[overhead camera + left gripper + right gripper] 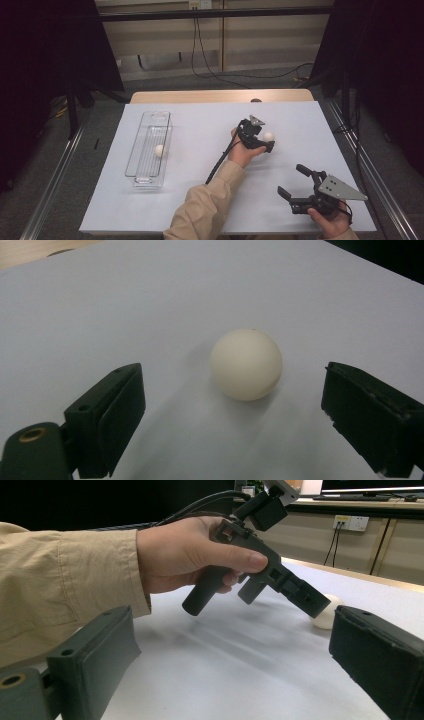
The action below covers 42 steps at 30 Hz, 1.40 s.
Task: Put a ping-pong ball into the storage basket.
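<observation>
A white table top [200,200] covers most of the lower half of the high view, with a strip of bare wood along its far edge. On its left part stands a long clear plastic bin [136,160], running from the middle of the frame down toward the lower left, and a cream ball [159,150] lies inside it near its middle.

At the centre of the frame a tan sleeve [205,205] rises from the bottom edge to the hand holding the left gripper [267,141]. Its jaws are spread wide, one on each side of a second cream ball [269,136] that rests on the table just right of centre. In the left gripper view this ball [246,364] sits between the two black jaws, nearer the right-hand one and touching neither.

At the lower right of the high view the right gripper [294,181] is held just above the table, well apart from the second ball, its jaws likewise parted with nothing between them and aimed toward the upper left.
</observation>
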Each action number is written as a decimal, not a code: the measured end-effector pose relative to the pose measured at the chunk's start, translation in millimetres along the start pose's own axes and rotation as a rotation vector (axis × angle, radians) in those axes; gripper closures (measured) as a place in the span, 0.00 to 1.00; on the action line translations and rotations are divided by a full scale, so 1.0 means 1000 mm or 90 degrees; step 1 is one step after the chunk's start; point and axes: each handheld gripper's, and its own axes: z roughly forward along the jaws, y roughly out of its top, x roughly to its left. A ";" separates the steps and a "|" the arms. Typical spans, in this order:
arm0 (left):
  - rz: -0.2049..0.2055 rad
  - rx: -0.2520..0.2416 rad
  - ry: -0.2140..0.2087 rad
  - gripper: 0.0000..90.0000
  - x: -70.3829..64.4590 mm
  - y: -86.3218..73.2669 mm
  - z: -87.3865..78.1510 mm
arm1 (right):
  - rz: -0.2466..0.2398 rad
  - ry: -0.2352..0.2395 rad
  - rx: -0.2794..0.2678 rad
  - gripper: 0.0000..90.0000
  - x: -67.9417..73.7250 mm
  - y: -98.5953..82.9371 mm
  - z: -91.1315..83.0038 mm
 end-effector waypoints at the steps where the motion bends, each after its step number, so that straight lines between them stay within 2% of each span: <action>1: 0.002 0.000 -0.002 0.12 0.000 0.000 0.001 | -0.001 0.000 0.000 0.05 0.000 0.000 0.000; 10: 0.003 0.002 -0.008 0.17 -0.003 0.002 0.007 | -0.001 0.000 0.000 0.05 0.000 0.000 0.000; 14: 0.011 -0.001 -0.008 0.23 -0.003 0.001 0.009 | -0.001 0.000 0.000 0.05 0.000 0.000 0.000; 19: 0.007 -0.002 -0.007 0.25 -0.002 0.001 0.011 | -0.001 0.000 0.000 0.05 0.000 0.000 0.000; 29: 0.017 -0.002 -0.010 0.34 -0.002 0.003 0.017 | 0.004 0.000 -0.001 0.05 0.000 0.000 0.000; 42: 0.024 0.013 -0.010 0.43 -0.002 0.003 0.025 | 0.006 0.000 -0.003 0.05 0.000 0.000 0.000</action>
